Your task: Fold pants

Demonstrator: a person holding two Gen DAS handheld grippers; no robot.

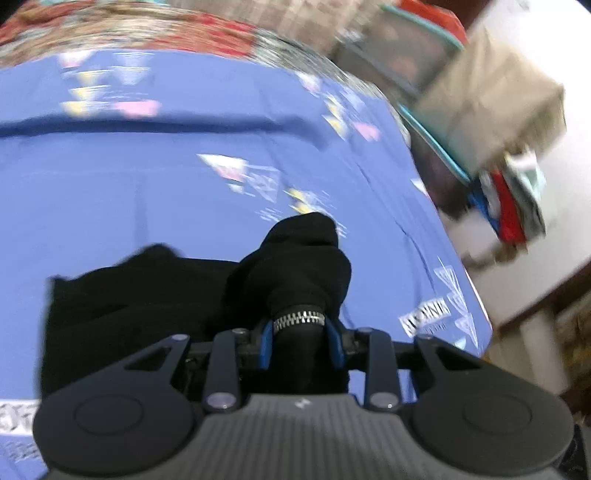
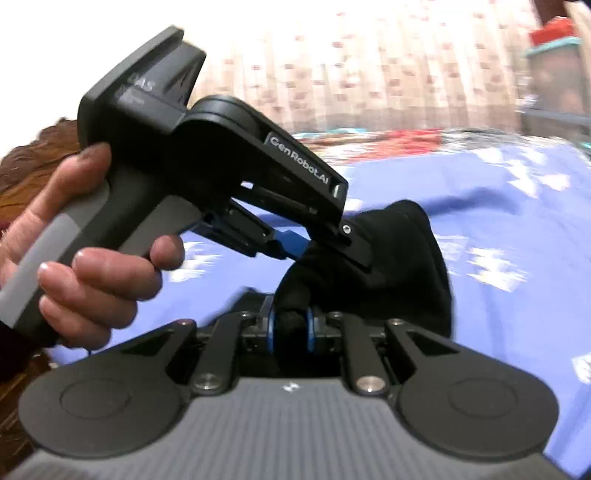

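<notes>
The left tongs (image 1: pixel 301 341) are closed tight, their blue-padded fingers (image 1: pixel 266 343) pinching a bunch of black cloth. The right tongs (image 2: pixel 291 328) are likewise clamped on black cloth just beside them. In the right wrist view, the person's bare left hand (image 2: pixel 77 258) wraps the grey handle of the left tongs, thumb on top, with the tool angled downward to the right.

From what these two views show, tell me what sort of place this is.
Probably a bedroom at home. The black pants lie on a bed spread with a blue patterned sheet, a red floral cover lies at its far edge, and stacked household clutter stands beside it.
</notes>
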